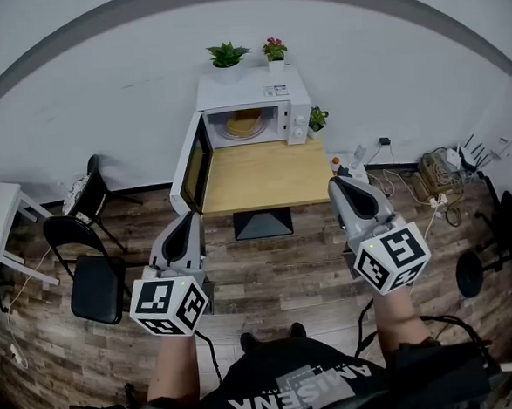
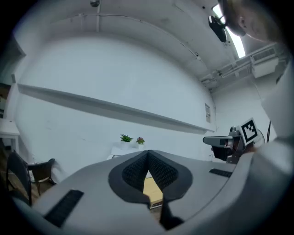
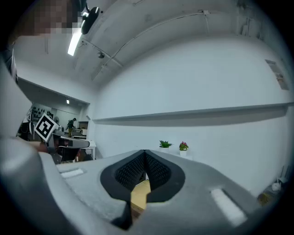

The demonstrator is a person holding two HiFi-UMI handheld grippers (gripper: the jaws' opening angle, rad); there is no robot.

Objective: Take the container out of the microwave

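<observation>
Container [image 1: 244, 123]: a tan dish lying inside the microwave [image 1: 298, 122], whose door [image 1: 192, 167] stands swung open to the left. The microwave sits at the far end of the wooden bench [image 1: 259, 180], with a green plant [image 1: 226, 54] and a flowering plant [image 1: 274, 48] on top. My left tongs [image 1: 189, 220] and right tongs [image 1: 342, 186] are both clenched on nothing, held level, well short of the bench.

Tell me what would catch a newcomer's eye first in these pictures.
A white microwave sits at the far end of the wooden table, its door swung open and a yellowish container inside. Two potted plants stand on top of it. In the foreground, the left hand-held gripper and right hand-held gripper are shut and empty.
</observation>
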